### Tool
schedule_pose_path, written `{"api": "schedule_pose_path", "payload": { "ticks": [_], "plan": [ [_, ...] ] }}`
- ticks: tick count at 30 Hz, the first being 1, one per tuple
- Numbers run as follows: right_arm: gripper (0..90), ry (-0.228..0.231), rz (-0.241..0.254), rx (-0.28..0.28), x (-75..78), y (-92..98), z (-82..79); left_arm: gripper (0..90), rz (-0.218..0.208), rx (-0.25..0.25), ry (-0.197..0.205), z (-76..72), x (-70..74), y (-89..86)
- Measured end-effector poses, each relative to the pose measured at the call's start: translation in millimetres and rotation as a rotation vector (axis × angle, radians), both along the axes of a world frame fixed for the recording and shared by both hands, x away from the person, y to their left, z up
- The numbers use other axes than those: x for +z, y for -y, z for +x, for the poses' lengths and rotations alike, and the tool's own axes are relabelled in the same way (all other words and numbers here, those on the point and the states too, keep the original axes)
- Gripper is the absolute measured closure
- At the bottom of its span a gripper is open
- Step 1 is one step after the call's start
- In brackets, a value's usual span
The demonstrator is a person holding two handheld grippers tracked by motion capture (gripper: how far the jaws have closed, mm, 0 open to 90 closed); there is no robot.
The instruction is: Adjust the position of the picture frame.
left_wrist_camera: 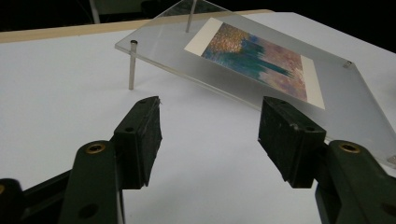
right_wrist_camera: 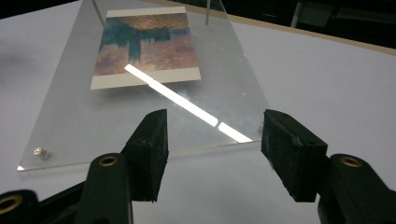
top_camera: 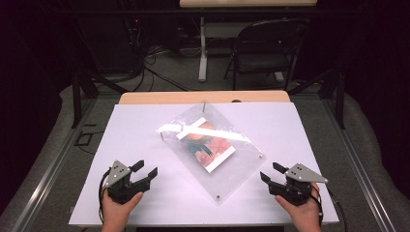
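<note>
A clear acrylic frame (top_camera: 227,164) lies turned like a diamond in the middle of the white table top, raised on thin metal posts (left_wrist_camera: 132,65) at its far corners and sloping down toward me. A colourful picture card (top_camera: 210,144) sits under the clear sheet (left_wrist_camera: 341,107); the card (right_wrist_camera: 144,49) shows teal and orange paint with a white border. My left gripper (top_camera: 146,170) rests open at the near left, apart from the frame. My right gripper (top_camera: 271,172) rests open at the near right, facing the frame's near corner (right_wrist_camera: 219,135). Nothing lies between either pair of jaws.
The white board (top_camera: 135,125) covers a wooden table whose far edge (top_camera: 159,98) shows beyond it. A folding chair (top_camera: 266,48) and a table leg (top_camera: 203,48) stand on the floor behind. Bare white surface lies left and right of the frame.
</note>
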State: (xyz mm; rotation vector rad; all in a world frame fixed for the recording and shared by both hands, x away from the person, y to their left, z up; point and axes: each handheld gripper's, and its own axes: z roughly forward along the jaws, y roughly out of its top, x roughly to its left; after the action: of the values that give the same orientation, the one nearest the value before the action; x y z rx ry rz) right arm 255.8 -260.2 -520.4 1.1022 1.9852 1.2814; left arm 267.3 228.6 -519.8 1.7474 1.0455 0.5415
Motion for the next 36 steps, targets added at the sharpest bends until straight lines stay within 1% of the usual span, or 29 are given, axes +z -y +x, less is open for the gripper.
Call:
{"api": "schedule_pose_path", "payload": {
  "ticks": [1,2,4,5,6,8,10,11,12,13,14,16,18,20,22,28,29,30,34,36],
  "plan": [
    [42.9,0.006,-0.020,-0.007,-0.2,-0.1,-0.4,42.4,-0.007,-0.008,0.000,-0.8,0.4,-0.1],
    [42.9,0.006,-0.020,-0.007,-0.2,-0.1,-0.4,43.4,-0.007,-0.008,0.000,-0.8,0.4,-0.1],
    [44.1,0.010,-0.037,-0.004,-0.6,-1.5,-0.4,44.9,-0.022,-0.025,-0.004,-1.0,0.7,-0.3],
    [45.3,0.011,-0.051,0.000,-0.9,-2.5,-0.2,45.3,-0.016,-0.029,-0.007,-0.9,0.6,-0.4],
    [47.6,0.012,-0.056,0.016,-0.8,-4.9,-1.2,46.1,-0.013,-0.026,-0.009,-1.1,0.6,0.0],
    [47.6,0.017,-0.059,0.022,-0.5,-6.5,-1.6,47.0,0.002,-0.019,-0.013,-1.2,0.3,0.3],
    [47.4,0.028,-0.080,0.036,0.0,-9.6,-1.7,50.0,0.008,-0.020,-0.029,-0.9,0.5,0.2],
    [46.5,0.019,-0.081,0.031,-0.1,-10.7,-2.0,51.7,0.008,-0.020,-0.038,-0.9,0.8,0.2],
    [48.2,-0.005,-0.069,0.035,-1.3,-11.8,-1.8,53.2,0.000,-0.027,-0.043,-0.5,0.7,0.4],
    [48.2,-0.005,-0.069,0.035,-1.3,-11.8,-1.8,53.2,0.000,-0.026,-0.046,-0.4,0.6,0.8],
    [48.8,-0.013,-0.062,0.048,-1.8,-12.0,-1.6,53.4,0.005,-0.025,-0.051,-0.3,0.5,1.1],
    [48.8,-0.007,-0.063,0.053,-1.5,-12.7,-2.2,52.8,0.012,-0.023,-0.054,-0.5,0.4,1.6],
    [49.0,-0.008,-0.051,0.049,-0.8,-11.8,-2.4,51.6,0.012,-0.024,-0.053,-0.7,0.3,1.6],
    [49.0,-0.014,-0.048,0.044,-0.9,-10.7,-2.1,50.3,0.015,-0.023,-0.053,-0.7,0.2,1.3],
    [49.0,-0.025,-0.034,0.044,-1.7,-10.1,-1.1,48.3,0.019,-0.019,-0.055,-0.2,-0.1,0.9],
    [47.4,-0.039,-0.033,0.047,-1.8,-10.5,-0.6,45.8,0.022,-0.010,-0.050,0.0,0.7,0.7],
    [47.2,-0.040,-0.030,0.047,-1.9,-10.7,-0.5,45.6,0.021,-0.016,-0.051,0.2,1.4,0.5],
    [46.8,-0.041,-0.028,0.047,-1.9,-10.8,-0.5,45.2,0.026,-0.011,-0.043,0.7,2.3,0.6],
    [46.6,-0.045,-0.025,0.051,0.5,-10.4,-1.5,42.2,0.029,-0.003,-0.035,2.8,8.8,1.4],
    [46.6,-0.047,-0.031,0.053,2.6,-10.6,-1.6,40.4,0.053,-0.001,-0.023,4.9,12.8,3.1]
  ]
}}
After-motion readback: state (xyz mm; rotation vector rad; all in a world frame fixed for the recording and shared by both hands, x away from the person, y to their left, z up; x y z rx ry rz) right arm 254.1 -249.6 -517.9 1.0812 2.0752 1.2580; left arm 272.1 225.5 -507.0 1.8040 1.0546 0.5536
